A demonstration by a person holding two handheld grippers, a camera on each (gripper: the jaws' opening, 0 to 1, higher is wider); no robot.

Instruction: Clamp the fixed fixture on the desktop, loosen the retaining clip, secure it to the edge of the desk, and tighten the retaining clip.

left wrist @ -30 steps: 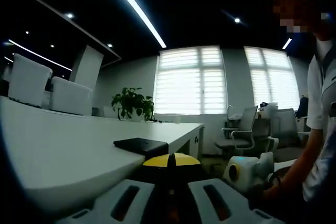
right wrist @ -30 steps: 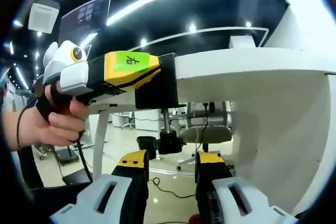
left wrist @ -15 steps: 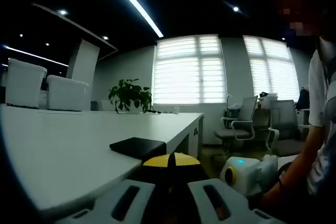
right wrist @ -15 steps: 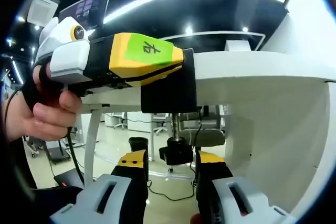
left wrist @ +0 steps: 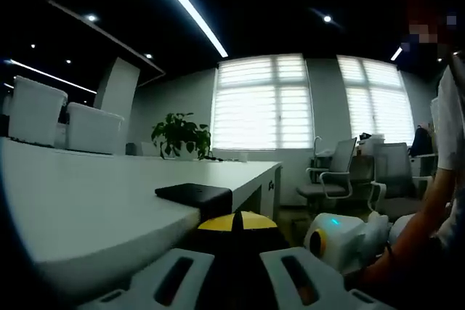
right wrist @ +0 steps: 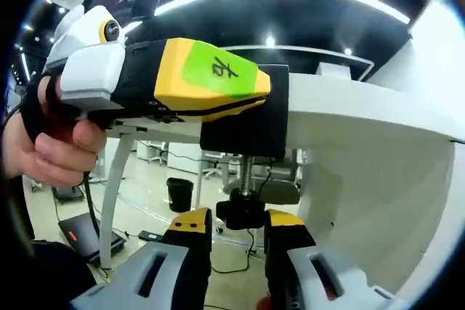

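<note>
The right gripper (right wrist: 238, 226) fingers flank the clamp's knob (right wrist: 240, 213) under the desk edge (right wrist: 349, 107).

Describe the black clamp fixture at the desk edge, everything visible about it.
The black clamp fixture is a matte block that wraps the rim of the white desk. A threaded metal screw hangs from its underside and ends in a black knob. The left gripper, yellow-tipped with a green label, is shut on the block from the side. The right gripper has its yellow tips on either side of the knob; whether they touch it is unclear. In the left gripper view its flat top lies on the desktop.
</note>
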